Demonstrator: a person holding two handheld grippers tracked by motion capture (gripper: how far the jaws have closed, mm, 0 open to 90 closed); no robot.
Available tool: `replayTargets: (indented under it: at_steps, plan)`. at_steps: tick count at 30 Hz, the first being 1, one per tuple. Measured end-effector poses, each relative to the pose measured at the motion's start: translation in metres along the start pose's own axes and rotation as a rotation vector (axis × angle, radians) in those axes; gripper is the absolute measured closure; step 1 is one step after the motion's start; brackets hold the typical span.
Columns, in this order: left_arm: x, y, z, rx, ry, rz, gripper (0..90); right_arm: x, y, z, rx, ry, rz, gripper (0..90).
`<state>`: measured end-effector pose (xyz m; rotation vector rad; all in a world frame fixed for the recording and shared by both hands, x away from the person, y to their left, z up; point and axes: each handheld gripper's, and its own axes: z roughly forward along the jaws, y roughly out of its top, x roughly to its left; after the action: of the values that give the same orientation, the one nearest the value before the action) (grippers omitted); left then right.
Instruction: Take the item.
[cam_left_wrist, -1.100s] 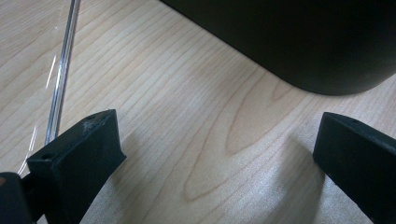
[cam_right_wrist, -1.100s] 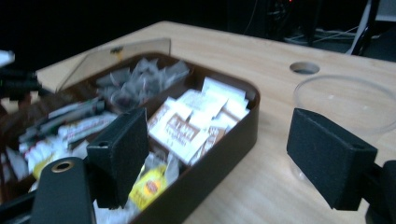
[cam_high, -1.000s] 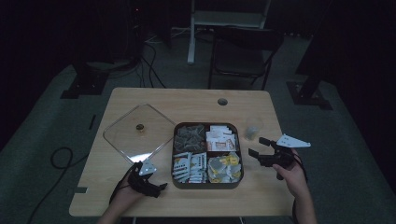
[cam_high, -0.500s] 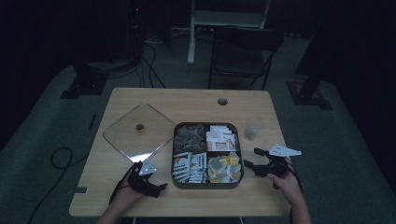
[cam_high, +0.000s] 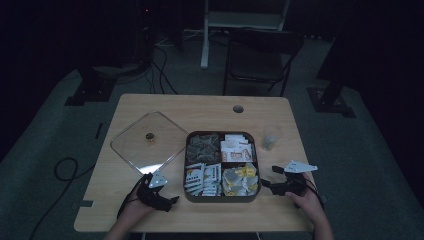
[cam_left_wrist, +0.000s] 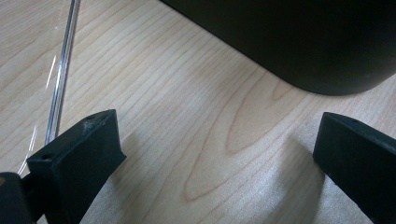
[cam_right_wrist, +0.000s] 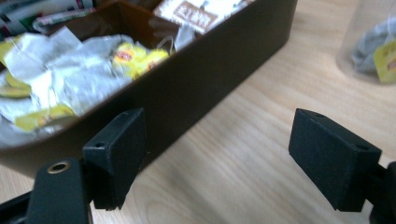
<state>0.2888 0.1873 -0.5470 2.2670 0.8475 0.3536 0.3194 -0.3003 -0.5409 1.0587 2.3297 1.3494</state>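
A dark square box (cam_high: 221, 196) stood on the table (cam_high: 200, 105) toward the near edge, split into four compartments. The far-left one held grey-brown sachets (cam_high: 202, 145), the far-right one white and orange packets (cam_high: 236, 148), the near-left one white and green packets (cam_high: 203, 177), and the near-right one yellow-tagged tea bags (cam_high: 241, 179). A clear square lid (cam_high: 145, 145) with a small knob lay flat on the table to the left of the box, apart from it. A clear cup (cam_high: 270, 140) stood just past the box's far-right corner, with a tea bag inside as seen in the right gripper view. A round hole (cam_high: 238, 108) sat near the far edge.

My left claw (cam_high: 169, 202) rested low at the near-left part of the table, just beside the box's near-left corner and just in front of the lid. Its jaws stood wide with only bare wood between them; in the left gripper view the box's rounded corner (cam_left_wrist: 327, 56) lay ahead and the lid's thin edge (cam_left_wrist: 63, 70) ran off beside one jaw.

My right claw (cam_high: 268, 178) sat near the right edge, pointing at the box's right wall beside the compartment of yellow-tagged bags. Its jaws were wide too and held nothing. In the right gripper view the box wall (cam_right_wrist: 205, 79) stood just behind one jaw, with the tea bags (cam_right_wrist: 70, 70) over its rim, and the cup (cam_right_wrist: 369, 42) stood beyond the other jaw. Nothing lay between that claw and the wall.
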Motion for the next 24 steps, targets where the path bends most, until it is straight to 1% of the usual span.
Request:
replayTargets:
  at_steps: [3, 7, 9, 13, 17, 20, 24]
  plan:
    - [0.0, 0.0, 0.0, 0.0, 0.0, 0.0, 1.6, 0.001, -0.004, 0.001, 0.038, -0.024, -0.02, 18.5]
    - [0.0, 0.0, 0.0, 0.0, 0.0, 0.0, 1.6, 0.004, -0.007, 0.003, 0.085, -0.03, -0.036, 17.6]
    - [0.0, 0.0, 0.0, 0.0, 0.0, 0.0, 1.6, 0.005, -0.007, 0.003, 0.09, -0.04, -0.044, 17.6]
    - [0.0, 0.0, 0.0, 0.0, 0.001, 0.0, 1.6, 0.005, -0.007, 0.005, 0.118, -0.051, -0.048, 17.6]
    - [0.0, 0.0, 0.0, 0.0, 0.0, 0.0, 1.6, 0.007, -0.006, 0.009, 0.158, -0.058, -0.073, 17.3]
    - [0.0, 0.0, 0.0, 0.0, 0.001, 0.0, 1.6, 0.009, -0.004, 0.012, 0.162, -0.057, -0.083, 17.3]
    - [0.0, 0.0, 0.0, 0.0, 0.001, 0.0, 1.6, 0.01, -0.004, 0.013, 0.172, -0.062, -0.1, 14.0]
